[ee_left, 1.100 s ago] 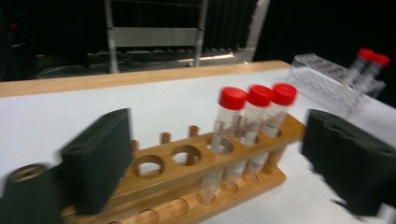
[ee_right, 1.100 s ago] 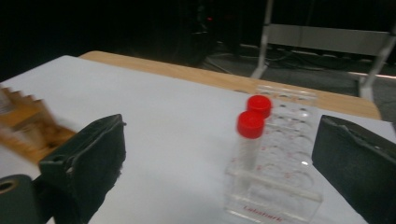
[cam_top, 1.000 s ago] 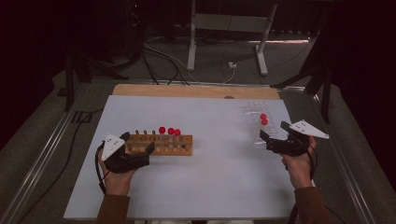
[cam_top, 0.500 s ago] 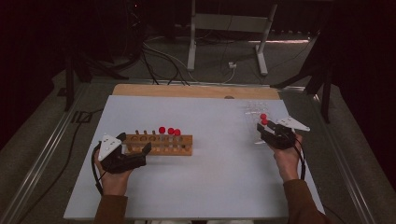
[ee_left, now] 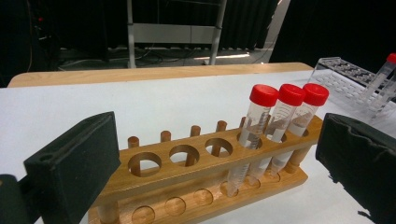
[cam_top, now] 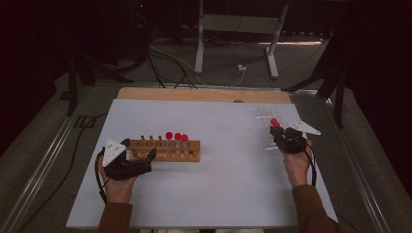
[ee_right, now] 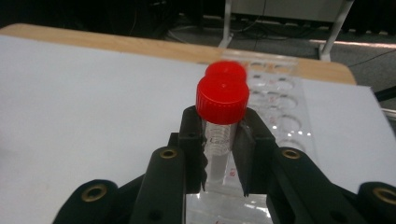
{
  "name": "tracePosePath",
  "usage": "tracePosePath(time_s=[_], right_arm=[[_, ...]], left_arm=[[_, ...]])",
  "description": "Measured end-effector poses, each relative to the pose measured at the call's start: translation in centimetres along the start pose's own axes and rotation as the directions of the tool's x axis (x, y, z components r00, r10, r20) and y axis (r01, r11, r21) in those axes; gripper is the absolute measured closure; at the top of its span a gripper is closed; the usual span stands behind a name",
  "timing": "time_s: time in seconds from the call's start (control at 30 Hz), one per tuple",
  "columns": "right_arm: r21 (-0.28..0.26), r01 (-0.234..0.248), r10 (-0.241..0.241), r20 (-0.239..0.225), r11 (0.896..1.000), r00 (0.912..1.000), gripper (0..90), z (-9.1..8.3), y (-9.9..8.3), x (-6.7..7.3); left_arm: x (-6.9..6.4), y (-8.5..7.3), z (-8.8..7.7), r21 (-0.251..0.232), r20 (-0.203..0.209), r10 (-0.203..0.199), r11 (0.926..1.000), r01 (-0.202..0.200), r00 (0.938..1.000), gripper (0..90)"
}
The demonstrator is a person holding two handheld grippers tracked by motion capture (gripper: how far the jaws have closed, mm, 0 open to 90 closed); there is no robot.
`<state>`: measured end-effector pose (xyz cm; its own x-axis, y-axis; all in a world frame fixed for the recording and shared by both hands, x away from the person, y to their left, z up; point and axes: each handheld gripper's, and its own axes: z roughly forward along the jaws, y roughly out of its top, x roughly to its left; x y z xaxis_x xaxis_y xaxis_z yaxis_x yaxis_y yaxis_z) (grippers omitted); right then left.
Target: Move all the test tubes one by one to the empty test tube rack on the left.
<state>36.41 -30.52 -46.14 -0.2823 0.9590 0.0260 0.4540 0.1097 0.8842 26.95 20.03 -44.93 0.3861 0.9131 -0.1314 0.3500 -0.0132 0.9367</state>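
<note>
A wooden rack (cam_top: 192,156) stands at the table's left and holds three red-capped tubes (cam_top: 176,137) at its right end. My left gripper (cam_top: 141,154) is open, with one jaw on each side of the rack's left end (ee_left: 154,179); the tubes (ee_left: 289,100) stand further along. At the right, a clear plastic rack (cam_top: 266,116) holds two red-capped tubes. My right gripper (cam_top: 278,137) has just been closing and is now shut on the nearer tube (ee_right: 219,140), below its red cap. The second tube's cap (ee_right: 229,68) shows just behind it.
A bare wooden strip (cam_top: 194,94) runs along the table's far edge. Beyond it are cables and a metal stand's legs (cam_top: 233,48) on the floor. The clear rack (ee_right: 280,112) has several empty holes behind the held tube. White tabletop (cam_top: 233,165) lies between the racks.
My right hand has moved left and down to the clear rack, and its jaws have closed on the nearer tube. The left hand and the wooden rack have stayed put.
</note>
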Motion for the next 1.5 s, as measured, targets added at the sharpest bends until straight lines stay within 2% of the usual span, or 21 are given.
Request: tracePosePath(time_s=[0.37, 0.63, 0.87, 1.1, 1.5], right_arm=[[-0.068, 0.015, -0.016, -0.009, 0.998, 0.9998, 74.3, -2.3, 2.1, 0.0], [-0.112, 0.044, -0.046, -0.02, 0.993, 0.9987, 74.3, -3.9, 3.5, 0.2], [-0.13, 0.034, -0.044, -0.072, 0.991, 0.9964, 74.3, -4.8, 4.0, 0.9], [-0.106, 0.032, -0.048, -0.153, 0.994, 0.9871, 74.3, -4.9, 3.9, 2.5], [-0.075, 0.062, -0.08, -0.275, 0.995, 0.958, 74.3, -4.6, 3.8, 5.8]], left_arm=[[0.0, 0.0, 0.0, 0.007, 0.0, 0.006, 1.0, -0.006, 1.0, 0.6], [-0.1, 0.0, 0.1, 0.015, 0.0, 0.017, 0.9997, -0.017, 0.9998, 0.6], [-0.5, 0.1, 0.2, 0.02, 0.001, 0.032, 0.9993, -0.032, 0.9995, 0.6], [-1.4, 0.4, 0.2, 0.013, 0.015, 0.06, 0.9981, -0.06, 0.9981, 0.6], [-4.1, 1.5, 0.8, 0.009, 0.067, 0.114, 0.9934, -0.115, 0.9912, 0.7]])
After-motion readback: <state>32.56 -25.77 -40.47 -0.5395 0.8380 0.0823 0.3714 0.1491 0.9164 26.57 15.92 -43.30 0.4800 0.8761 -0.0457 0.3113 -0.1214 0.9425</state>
